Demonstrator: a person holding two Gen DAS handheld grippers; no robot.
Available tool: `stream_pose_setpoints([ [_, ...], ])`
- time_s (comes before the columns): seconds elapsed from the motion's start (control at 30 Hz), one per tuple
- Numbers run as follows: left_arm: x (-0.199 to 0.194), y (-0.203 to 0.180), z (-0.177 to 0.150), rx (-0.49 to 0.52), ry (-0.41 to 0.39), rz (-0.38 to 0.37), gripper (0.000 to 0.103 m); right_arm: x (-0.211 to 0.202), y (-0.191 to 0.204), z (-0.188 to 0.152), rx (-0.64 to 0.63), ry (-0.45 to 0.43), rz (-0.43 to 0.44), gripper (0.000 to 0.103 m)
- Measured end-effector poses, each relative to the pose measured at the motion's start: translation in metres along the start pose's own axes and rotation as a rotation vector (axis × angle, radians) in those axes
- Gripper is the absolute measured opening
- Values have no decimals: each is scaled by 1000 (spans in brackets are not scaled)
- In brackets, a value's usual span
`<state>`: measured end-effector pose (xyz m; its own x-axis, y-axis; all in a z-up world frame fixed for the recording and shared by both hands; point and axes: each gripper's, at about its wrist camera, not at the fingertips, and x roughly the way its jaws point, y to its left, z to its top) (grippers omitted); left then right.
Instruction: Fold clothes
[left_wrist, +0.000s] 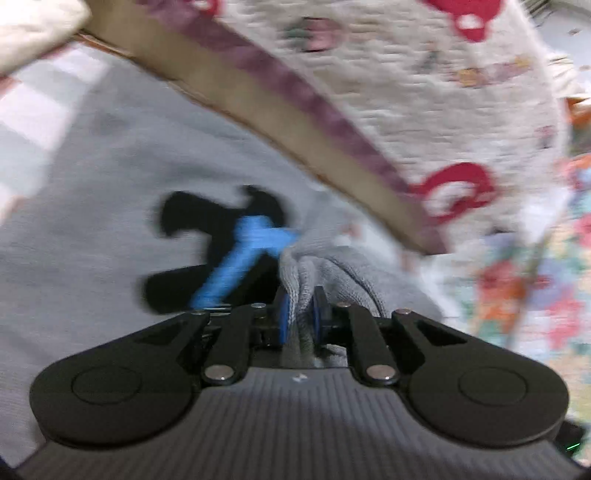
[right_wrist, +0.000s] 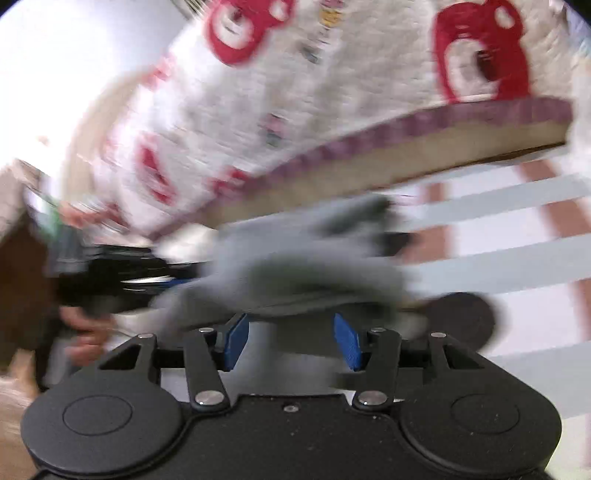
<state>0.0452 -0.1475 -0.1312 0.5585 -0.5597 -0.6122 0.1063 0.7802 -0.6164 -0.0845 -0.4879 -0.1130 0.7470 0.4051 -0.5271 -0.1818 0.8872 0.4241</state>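
A grey knit garment (left_wrist: 92, 240) lies spread below me, blurred by motion. My left gripper (left_wrist: 299, 306) is shut on a bunched fold (left_wrist: 332, 273) of it, the cloth pinched between the blue pads. In the left wrist view my right gripper (left_wrist: 229, 251) shows as a black and blue shape over the grey cloth. In the right wrist view my right gripper (right_wrist: 291, 336) is open, its blue pads (right_wrist: 236, 339) wide apart. The grey garment (right_wrist: 295, 266) hangs blurred just past their tips, not pressed. The left gripper (right_wrist: 110, 277) and a hand (right_wrist: 85, 332) are at the left.
A quilted white cover with red bear shapes and a purple edge (left_wrist: 406, 92) (right_wrist: 295, 110) lies beyond the garment. A pink, grey and white striped sheet (right_wrist: 498, 258) lies under it. A floral cloth (left_wrist: 535, 277) is at the right.
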Motion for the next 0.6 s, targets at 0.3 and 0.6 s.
stream_pose_setpoints([
  [0.3, 1, 28, -5, -49, 1, 11, 11, 75, -11, 3, -216, 171, -193, 58],
  [0.6, 5, 20, -1, -65, -20, -61, 11, 127, -27, 11, -168, 87, -187, 59],
])
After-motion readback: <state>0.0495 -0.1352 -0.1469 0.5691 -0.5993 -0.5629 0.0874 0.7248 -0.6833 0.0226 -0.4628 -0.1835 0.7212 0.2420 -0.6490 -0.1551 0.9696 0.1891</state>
